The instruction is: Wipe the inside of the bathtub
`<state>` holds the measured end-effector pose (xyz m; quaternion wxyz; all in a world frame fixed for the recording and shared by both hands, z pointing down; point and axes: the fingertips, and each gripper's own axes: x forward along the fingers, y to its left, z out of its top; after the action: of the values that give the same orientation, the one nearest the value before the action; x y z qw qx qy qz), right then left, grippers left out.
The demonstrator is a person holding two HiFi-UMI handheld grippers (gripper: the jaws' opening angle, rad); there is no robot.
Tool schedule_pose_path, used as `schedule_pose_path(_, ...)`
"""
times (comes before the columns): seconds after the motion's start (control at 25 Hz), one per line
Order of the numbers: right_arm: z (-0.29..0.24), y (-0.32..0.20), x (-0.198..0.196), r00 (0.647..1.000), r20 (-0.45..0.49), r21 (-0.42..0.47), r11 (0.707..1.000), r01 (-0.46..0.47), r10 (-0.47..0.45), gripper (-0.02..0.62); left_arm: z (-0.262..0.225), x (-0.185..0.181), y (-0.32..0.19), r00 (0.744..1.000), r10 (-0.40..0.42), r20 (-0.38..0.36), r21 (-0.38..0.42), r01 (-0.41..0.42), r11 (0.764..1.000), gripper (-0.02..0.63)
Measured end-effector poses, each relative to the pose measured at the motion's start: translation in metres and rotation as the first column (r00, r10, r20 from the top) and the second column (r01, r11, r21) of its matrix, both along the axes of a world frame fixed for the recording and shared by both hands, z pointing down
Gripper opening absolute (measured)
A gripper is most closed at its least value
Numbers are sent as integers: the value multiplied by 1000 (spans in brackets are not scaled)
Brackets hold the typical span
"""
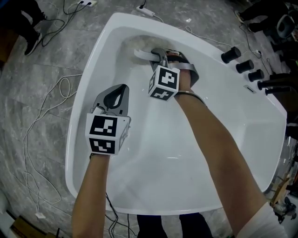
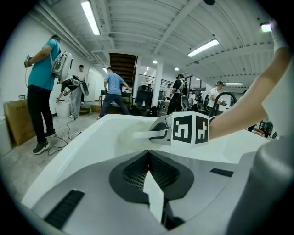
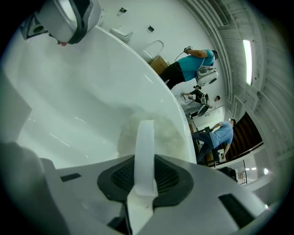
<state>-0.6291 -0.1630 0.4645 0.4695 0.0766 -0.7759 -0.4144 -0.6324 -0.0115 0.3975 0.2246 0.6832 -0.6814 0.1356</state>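
Observation:
The white corner bathtub fills the head view. My right gripper reaches deep inside it, up against the far wall. Its jaws are shut on a pale, fuzzy cloth pressed to that wall. The right gripper view shows the closed fingertips with the cloth spread behind them on the tub wall. My left gripper hovers over the tub's left slope with its jaws shut and nothing in them. In the left gripper view it points at the right gripper and the cloth.
Black taps stand on the tub's right rim. White cables loop over the grey floor on the left, and a power strip lies behind the tub. Several people and a cardboard box are farther off.

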Motion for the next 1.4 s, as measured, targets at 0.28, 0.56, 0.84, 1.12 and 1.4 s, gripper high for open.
schedule_pose_path(0.28, -3, -13, 48, 999, -24, 8, 1000, -29, 29, 80, 2, 32, -8, 999, 46, 9, -11, -46, 999, 12)
schedule_pose_path(0.56, 1, -27, 109, 997, -32, 4, 997, -72, 72, 84, 0, 73, -18, 996, 85, 18, -9, -85, 996, 12)
schedule_pose_path(0.84, 1, -47, 183, 994, -50, 9, 995, -99, 99, 84, -7, 132, -32, 993, 113, 33, -8, -113, 994, 12)
schedule_pose_path(1.12, -6, -68, 250, 990, -28, -2, 990, -139, 139, 84, -8, 199, -52, 989, 142, 40, -17, -141, 990, 12)
schedule_pose_path(1.4, -7, -86, 312, 983, -17, -12, 983, -182, 182, 84, -11, 256, -70, 984, 178, 31, -8, -178, 984, 12)
